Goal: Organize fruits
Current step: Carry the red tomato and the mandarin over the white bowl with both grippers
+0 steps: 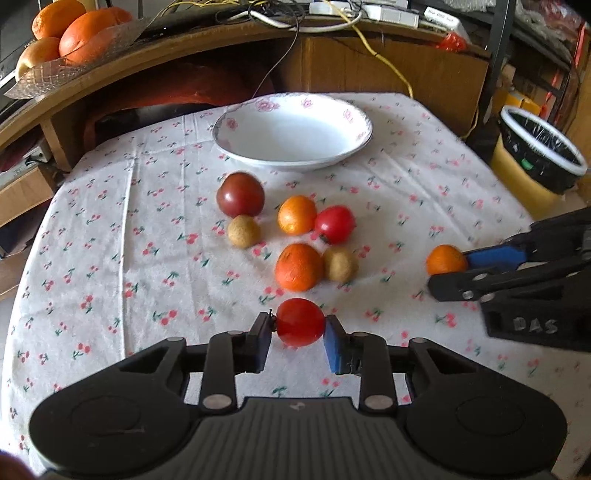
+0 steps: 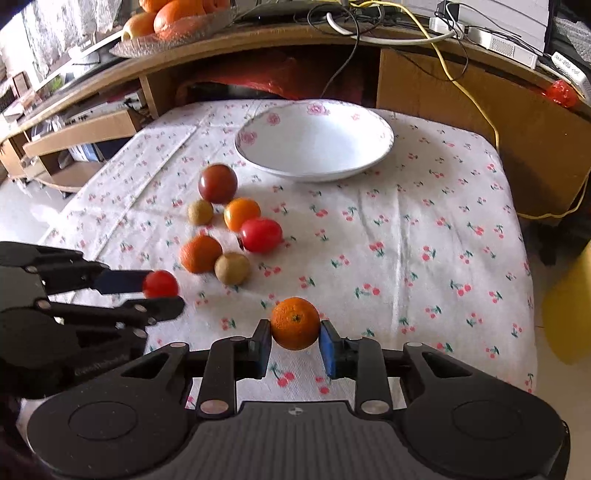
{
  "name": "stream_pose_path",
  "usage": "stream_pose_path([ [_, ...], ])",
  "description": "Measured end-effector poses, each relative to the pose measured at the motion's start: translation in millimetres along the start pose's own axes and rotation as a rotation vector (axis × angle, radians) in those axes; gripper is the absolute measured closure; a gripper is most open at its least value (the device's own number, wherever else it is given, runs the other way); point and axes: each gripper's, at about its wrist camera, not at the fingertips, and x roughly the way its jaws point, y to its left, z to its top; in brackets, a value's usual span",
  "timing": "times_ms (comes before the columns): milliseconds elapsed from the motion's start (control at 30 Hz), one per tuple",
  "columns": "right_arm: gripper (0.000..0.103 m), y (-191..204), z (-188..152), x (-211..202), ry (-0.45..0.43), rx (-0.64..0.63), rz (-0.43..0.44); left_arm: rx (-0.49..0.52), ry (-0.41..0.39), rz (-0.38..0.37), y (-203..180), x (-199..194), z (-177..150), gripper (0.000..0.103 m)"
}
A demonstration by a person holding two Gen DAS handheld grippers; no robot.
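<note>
My left gripper (image 1: 299, 334) is shut on a red tomato (image 1: 300, 322), held near the table's front; the same tomato (image 2: 160, 283) shows at the left of the right wrist view. My right gripper (image 2: 294, 341) is shut on a small orange (image 2: 294, 323), which appears at the right of the left wrist view as the orange (image 1: 446, 259). An empty white floral bowl (image 1: 236, 122) (image 2: 384, 125) stands at the far side. Between lie a dark tomato (image 1: 240, 194), a red tomato (image 1: 334, 224), two oranges (image 1: 296, 215) (image 1: 298, 266) and two small brown fruits (image 1: 243, 231) (image 1: 340, 264).
The table wears a white cherry-print cloth (image 1: 129, 240). Behind it runs a wooden desk (image 1: 184, 48) with a glass dish of oranges (image 1: 74, 33) and cables. A yellow bin (image 1: 535, 162) with a black liner stands off the right edge.
</note>
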Motion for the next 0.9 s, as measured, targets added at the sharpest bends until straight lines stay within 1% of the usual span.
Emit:
stream_pose_path([
  [200, 0.080, -3, 22, -3, -0.033, 0.040, 0.030, -0.008, -0.036, -0.037, 2, -3, 28, 0.064],
  [367, 0.080, -5, 45, 3, -0.049, 0.055, 0.029, -0.008, -0.049, -0.039, 7, 7, 55, 0.064],
  [633, 0.080, -11, 82, 21, -0.073, 0.053, 0.014, -0.041, -0.064, -0.022, 25, 26, 87, 0.065],
  [833, 0.079, -18, 96, 36, -0.079, 0.049, 0.006, -0.048, -0.061, -0.011, 31, 43, 102, 0.065],
  [900, 0.079, -21, 99, 40, -0.082, 0.051, 0.008, -0.036, -0.063, 0.002, 30, 47, 105, 0.065],
])
